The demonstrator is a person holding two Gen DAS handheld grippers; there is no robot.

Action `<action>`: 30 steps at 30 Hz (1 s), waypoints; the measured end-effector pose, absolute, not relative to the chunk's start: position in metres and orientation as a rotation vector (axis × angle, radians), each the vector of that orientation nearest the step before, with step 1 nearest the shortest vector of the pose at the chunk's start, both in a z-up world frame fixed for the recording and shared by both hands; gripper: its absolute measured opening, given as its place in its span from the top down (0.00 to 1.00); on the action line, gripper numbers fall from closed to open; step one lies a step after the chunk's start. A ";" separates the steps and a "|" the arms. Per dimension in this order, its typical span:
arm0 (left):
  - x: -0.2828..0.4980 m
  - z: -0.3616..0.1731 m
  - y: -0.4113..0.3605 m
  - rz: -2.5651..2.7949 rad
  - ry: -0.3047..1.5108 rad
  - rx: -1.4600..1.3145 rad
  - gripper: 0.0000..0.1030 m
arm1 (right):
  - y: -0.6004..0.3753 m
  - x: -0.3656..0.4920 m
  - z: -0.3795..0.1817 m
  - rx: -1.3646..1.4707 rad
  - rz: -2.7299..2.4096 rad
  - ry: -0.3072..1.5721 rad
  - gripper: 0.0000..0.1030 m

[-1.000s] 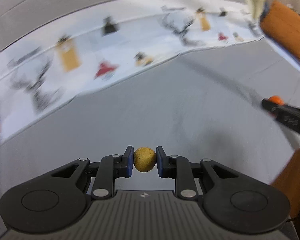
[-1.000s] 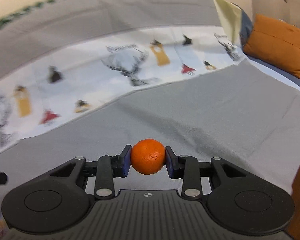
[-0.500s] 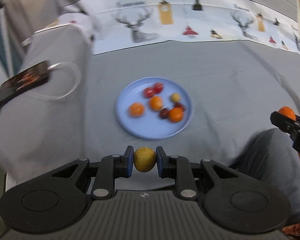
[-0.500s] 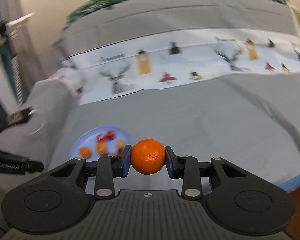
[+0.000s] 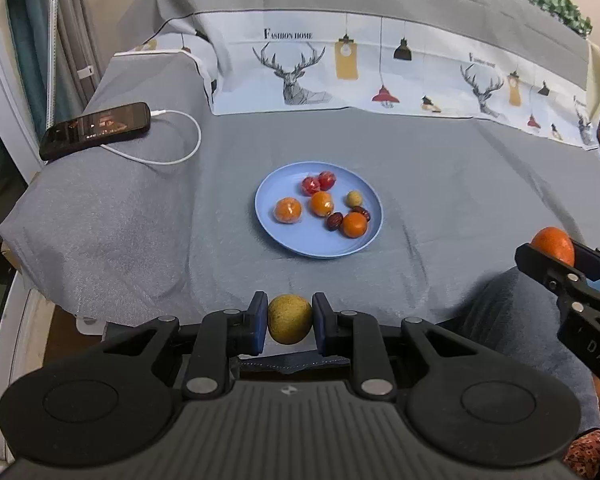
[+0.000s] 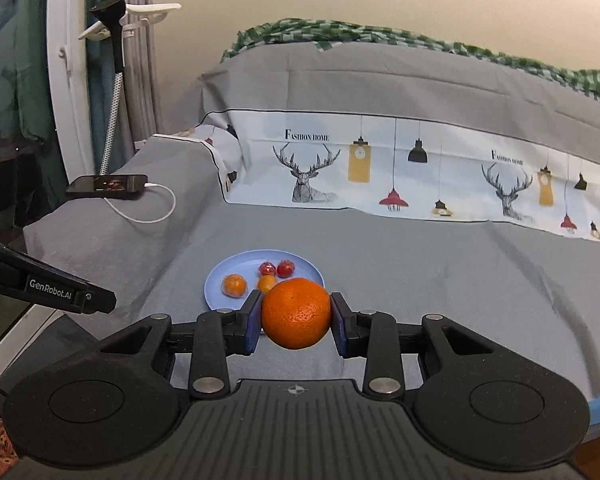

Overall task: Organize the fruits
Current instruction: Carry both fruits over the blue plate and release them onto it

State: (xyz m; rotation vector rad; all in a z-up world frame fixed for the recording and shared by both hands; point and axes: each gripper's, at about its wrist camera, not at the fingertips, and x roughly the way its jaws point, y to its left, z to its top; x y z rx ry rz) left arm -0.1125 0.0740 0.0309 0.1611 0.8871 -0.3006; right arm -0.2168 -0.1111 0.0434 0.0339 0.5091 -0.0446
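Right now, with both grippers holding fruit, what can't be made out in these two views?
- Right wrist view: the orange hides the plate's near right part and the fruit there.
- Left wrist view: the right gripper is cut off by the frame edge.
- Phone screen: too small to read in either view.
- Yellow fruit: its kind is unclear.

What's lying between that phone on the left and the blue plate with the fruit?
Between the phone and the blue plate, the left wrist view shows the white charging cable looping out, then bare grey bedcover.
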 end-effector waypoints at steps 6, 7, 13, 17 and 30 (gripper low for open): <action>-0.118 0.037 0.076 -0.321 0.859 0.150 0.75 | -0.103 -0.227 0.049 0.005 -0.035 0.489 0.65; -0.118 0.037 0.076 -0.322 0.857 0.153 0.75 | -0.102 -0.225 0.049 0.002 -0.033 0.491 0.65; -0.105 0.036 0.074 -0.348 0.856 0.165 0.75 | -0.100 -0.215 0.044 -0.016 -0.034 0.510 0.65; -0.096 0.033 0.070 -0.375 0.867 0.175 0.75 | -0.102 -0.212 0.042 -0.016 -0.053 0.519 0.65; -0.071 0.015 0.065 -0.364 0.923 0.168 0.75 | -0.105 -0.193 0.025 0.016 -0.045 0.587 0.65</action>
